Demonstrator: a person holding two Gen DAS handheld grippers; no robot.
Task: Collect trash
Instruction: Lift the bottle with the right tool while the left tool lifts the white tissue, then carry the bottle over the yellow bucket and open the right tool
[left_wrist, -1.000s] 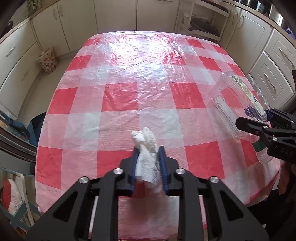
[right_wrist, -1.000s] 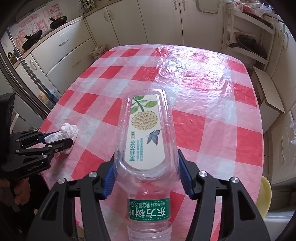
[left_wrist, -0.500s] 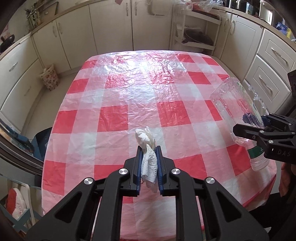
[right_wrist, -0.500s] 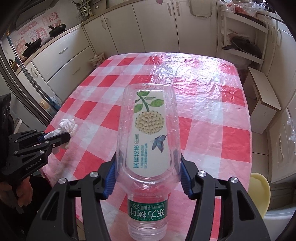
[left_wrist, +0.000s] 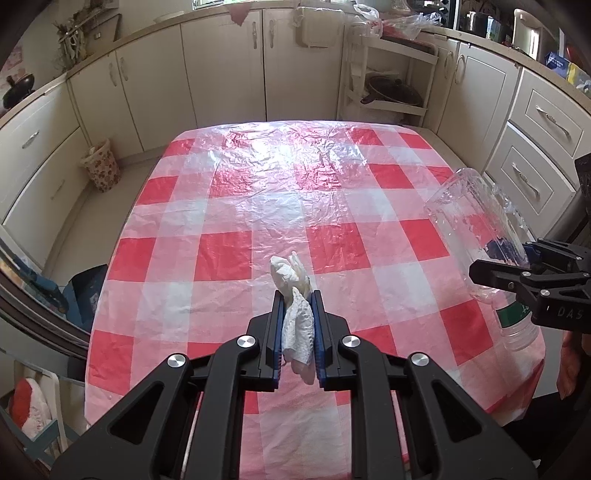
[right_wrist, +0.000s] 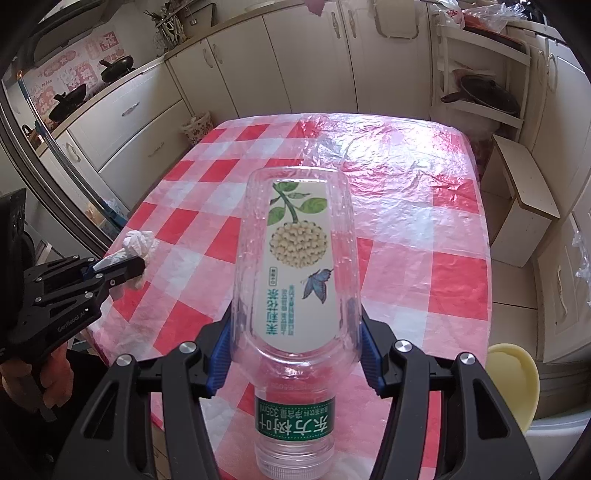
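With the left gripper (left_wrist: 297, 328) clamping a crumpled tissue (left_wrist: 293, 295) and the right gripper (right_wrist: 295, 354) grasping an empty bottle (right_wrist: 297, 269) above the near table (left_wrist: 258, 206), both 2 items are collected, only disposal remaining.

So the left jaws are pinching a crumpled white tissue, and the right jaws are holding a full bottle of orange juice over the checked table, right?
Not quite. The left gripper does pinch the crumpled tissue, but the bottle in the right gripper is clear and looks empty, not full of orange juice. The right wrist view shows the checked tablecloth straight through it.
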